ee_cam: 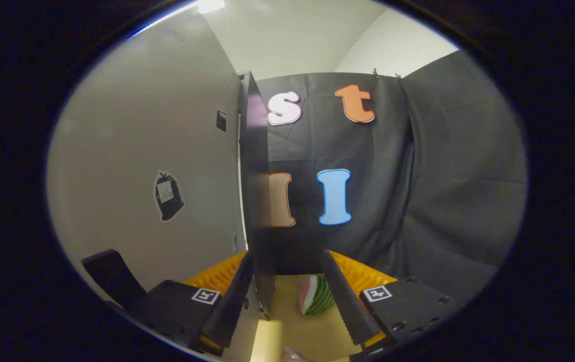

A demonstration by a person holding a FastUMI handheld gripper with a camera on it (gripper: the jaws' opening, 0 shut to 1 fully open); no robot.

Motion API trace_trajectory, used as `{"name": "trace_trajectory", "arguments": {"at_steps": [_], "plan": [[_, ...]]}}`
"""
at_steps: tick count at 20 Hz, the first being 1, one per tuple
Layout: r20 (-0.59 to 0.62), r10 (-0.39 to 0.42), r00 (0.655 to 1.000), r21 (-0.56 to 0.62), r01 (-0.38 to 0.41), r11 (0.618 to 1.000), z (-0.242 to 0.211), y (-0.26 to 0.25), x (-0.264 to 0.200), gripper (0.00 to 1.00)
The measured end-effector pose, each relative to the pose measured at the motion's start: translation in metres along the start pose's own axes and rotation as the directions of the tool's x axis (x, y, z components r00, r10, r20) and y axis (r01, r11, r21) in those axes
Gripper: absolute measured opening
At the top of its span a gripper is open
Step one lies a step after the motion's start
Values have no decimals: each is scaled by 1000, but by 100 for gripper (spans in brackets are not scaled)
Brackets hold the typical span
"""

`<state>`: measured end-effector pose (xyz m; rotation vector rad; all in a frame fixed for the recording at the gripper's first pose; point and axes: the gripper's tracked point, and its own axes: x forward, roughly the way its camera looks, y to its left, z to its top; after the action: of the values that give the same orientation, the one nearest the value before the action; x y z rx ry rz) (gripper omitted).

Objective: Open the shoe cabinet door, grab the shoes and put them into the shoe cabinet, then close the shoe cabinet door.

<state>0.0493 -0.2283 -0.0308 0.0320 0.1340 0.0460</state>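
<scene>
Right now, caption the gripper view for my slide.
Open gripper straddling the edge of the cabinet door, with a watermelon slice toy between its fingers.

Pale grey shoe cabinet door (pixel 157 151): interior hidden behind its dark front edge. Orange ribbed plastic tray (pixel 363 274): mostly covered by the tongs (pixel 288 296). Green-striped watermelon-slice toy (pixel 317 296): right side concealed behind a finger (pixel 343 296). Black sticker (pixel 168 196): print too small to tell.

A watermelon slice (pixel 317 300), green-striped rind with a pink and white face, lies on a pale wooden surface (pixel 312 334). Behind it runs a ribbed orange rack (pixel 363 274). A black bag sticker (pixel 168 195) sits on the grey panel, and black cloth (pixel 448 176) hangs behind.
</scene>
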Motion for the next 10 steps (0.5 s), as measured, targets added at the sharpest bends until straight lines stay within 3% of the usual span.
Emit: {"name": "trace_trajectory", "arguments": {"at_steps": [4,10], "plan": [[14,16,1000,-17,-16,1000,1,34,-5,87],[22,61,998,3,-61,998,-7,129,1,87]]}}
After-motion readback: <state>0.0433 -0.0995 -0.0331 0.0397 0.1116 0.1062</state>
